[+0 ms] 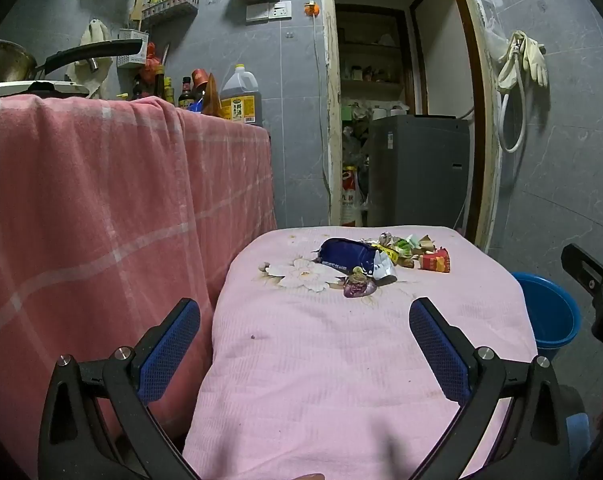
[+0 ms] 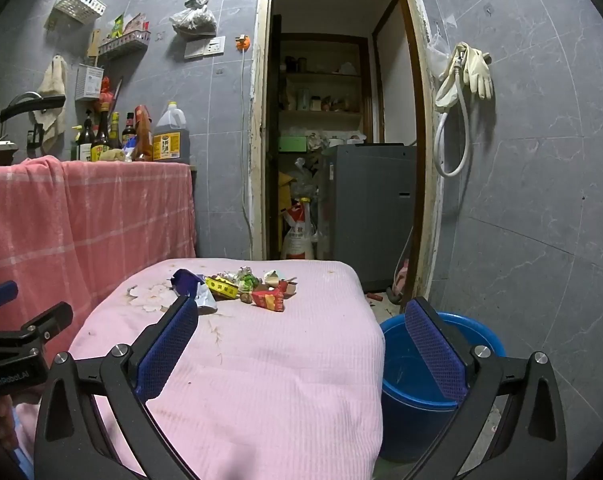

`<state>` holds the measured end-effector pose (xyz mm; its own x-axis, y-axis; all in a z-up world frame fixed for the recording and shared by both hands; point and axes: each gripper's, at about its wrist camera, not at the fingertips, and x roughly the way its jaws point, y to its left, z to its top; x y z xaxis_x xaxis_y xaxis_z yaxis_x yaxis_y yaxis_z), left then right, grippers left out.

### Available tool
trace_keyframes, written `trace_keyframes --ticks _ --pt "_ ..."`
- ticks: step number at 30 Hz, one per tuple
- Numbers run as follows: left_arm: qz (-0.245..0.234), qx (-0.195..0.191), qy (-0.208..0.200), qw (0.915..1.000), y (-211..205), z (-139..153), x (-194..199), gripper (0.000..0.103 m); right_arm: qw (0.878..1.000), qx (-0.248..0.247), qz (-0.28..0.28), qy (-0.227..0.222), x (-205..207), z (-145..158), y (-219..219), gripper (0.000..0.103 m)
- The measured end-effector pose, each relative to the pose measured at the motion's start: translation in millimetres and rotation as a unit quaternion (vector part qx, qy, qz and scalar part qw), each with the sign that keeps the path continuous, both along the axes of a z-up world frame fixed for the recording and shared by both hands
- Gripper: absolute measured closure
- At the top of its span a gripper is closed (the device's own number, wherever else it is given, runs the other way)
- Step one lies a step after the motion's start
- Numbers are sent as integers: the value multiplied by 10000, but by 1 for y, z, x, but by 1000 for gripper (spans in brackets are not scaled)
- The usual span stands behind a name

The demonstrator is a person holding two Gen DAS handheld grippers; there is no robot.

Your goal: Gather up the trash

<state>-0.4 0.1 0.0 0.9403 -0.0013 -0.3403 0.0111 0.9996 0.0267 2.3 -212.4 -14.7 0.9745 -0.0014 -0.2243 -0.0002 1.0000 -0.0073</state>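
Note:
A pile of trash lies at the far end of a pink-covered table (image 1: 341, 360): a dark blue bag (image 1: 343, 255), a purple wrapper (image 1: 357, 286), a red packet (image 1: 435, 260) and crumpled yellow and green wrappers (image 1: 397, 246). The right wrist view shows the same pile, with the blue bag (image 2: 185, 282), the red packet (image 2: 268, 299) and a yellow wrapper (image 2: 221, 287). My left gripper (image 1: 304, 322) is open and empty, short of the pile. My right gripper (image 2: 301, 322) is open and empty over the table's right edge. A blue bucket (image 2: 421, 376) stands on the floor to the right of the table.
A higher counter draped in pink checked cloth (image 1: 81, 220) stands at the left, with bottles and an oil jug (image 1: 239, 96) on it. A doorway behind the table opens onto a grey appliance (image 2: 367, 208). Tiled wall with hanging gloves (image 2: 477, 68) at the right.

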Motion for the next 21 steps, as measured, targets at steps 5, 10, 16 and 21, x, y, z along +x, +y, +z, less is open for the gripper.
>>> trace_keyframes --ticks 5,10,16,21 --pt "-13 3 9 10000 0 0 -1 1 10000 -1 4 2 0 0 0 0" --pt "-8 0 8 10000 0 0 -1 1 10000 -4 -4 1 0 0 1 0" --pt "-7 3 14 10000 -1 -4 0 1 10000 0 0 3 0 0 1 0" --pt "-6 3 16 10000 -1 -5 0 1 10000 1 -1 3 0 -1 0 0"
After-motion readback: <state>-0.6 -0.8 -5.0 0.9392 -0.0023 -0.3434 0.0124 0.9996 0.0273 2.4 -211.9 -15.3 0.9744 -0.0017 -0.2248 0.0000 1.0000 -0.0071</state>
